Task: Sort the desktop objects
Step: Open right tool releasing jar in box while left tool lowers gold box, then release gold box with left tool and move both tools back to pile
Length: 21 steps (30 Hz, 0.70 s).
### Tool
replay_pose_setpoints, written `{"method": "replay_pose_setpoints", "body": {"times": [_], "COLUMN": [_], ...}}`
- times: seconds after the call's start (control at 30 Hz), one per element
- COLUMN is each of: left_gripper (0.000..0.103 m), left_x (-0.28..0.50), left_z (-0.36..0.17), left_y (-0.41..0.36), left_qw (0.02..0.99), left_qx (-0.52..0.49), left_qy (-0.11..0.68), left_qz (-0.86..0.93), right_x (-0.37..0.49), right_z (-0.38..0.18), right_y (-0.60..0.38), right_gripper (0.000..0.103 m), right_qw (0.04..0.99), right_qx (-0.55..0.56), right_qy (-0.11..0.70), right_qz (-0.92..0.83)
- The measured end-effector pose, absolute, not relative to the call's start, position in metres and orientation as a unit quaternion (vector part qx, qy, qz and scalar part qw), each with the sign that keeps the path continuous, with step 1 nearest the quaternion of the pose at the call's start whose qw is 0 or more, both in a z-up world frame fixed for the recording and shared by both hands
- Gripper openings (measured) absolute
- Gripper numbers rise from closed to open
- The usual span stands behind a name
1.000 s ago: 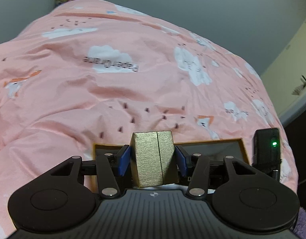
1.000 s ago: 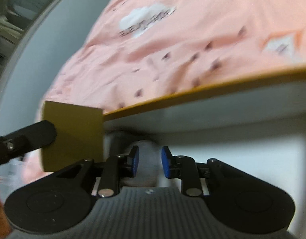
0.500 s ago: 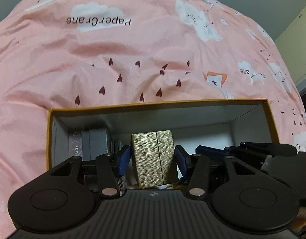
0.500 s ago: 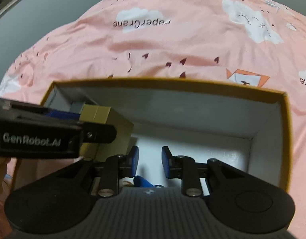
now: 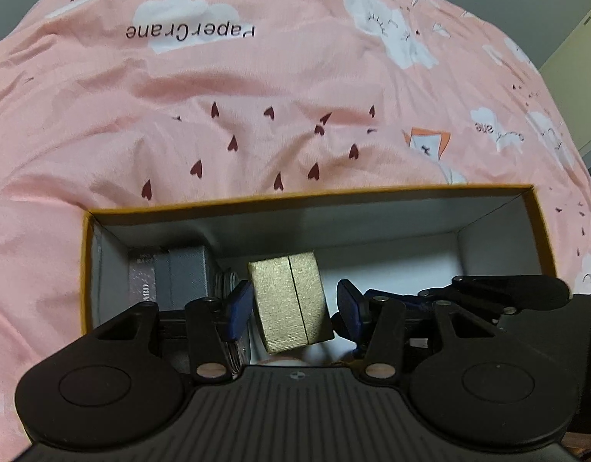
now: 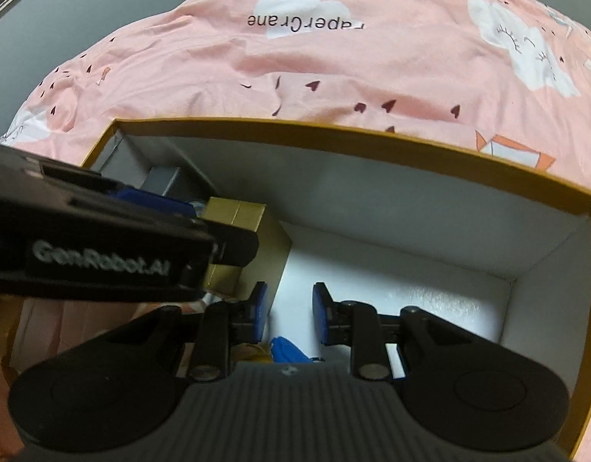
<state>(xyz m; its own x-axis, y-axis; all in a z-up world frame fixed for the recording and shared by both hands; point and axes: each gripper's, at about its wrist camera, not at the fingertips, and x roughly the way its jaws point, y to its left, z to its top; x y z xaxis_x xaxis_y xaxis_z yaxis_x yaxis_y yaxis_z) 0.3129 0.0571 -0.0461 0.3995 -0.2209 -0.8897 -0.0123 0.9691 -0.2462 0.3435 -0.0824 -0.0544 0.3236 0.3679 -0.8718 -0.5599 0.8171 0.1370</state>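
Left wrist view showed my left gripper (image 5: 293, 306) clamped on the gold box (image 5: 289, 302), flat sides between the pads, hanging inside the storage box (image 5: 372, 196). It looked light, rigid, slightly slick. My right gripper (image 6: 287, 312) stood part-open, empty.

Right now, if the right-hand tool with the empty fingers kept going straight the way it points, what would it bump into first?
Probably the bare white floor of the orange-rimmed box: nothing lies ahead of the right gripper. The gold box sits off to its left. Depth is hard to judge.
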Motion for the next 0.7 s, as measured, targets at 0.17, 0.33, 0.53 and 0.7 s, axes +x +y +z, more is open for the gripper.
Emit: {"method": "replay_pose_setpoints", "body": {"times": [0.17, 0.33, 0.53, 0.7], "left_gripper": [0.056, 0.056, 0.056, 0.056], "left_x": [0.300, 0.282, 0.264, 0.246], "left_z": [-0.024, -0.009, -0.003, 0.002], "left_y": [0.070, 0.099, 0.118, 0.117], "left_qw": [0.847, 0.856, 0.858, 0.861], "left_qx": [-0.120, -0.146, -0.160, -0.144], "left_qy": [0.512, 0.493, 0.487, 0.486], "left_qz": [-0.078, -0.051, -0.040, -0.037], "right_x": [0.338, 0.329, 0.335, 0.330], "right_z": [-0.049, -0.049, -0.056, -0.048], "right_y": [-0.075, -0.061, -0.059, -0.062], "right_gripper": [0.028, 0.028, 0.028, 0.028], "right_qw": [0.812, 0.808, 0.802, 0.806], "right_qx": [-0.129, -0.194, -0.207, -0.204], "right_qy": [0.475, 0.441, 0.446, 0.447], "right_qz": [0.314, 0.339, 0.338, 0.331]}}
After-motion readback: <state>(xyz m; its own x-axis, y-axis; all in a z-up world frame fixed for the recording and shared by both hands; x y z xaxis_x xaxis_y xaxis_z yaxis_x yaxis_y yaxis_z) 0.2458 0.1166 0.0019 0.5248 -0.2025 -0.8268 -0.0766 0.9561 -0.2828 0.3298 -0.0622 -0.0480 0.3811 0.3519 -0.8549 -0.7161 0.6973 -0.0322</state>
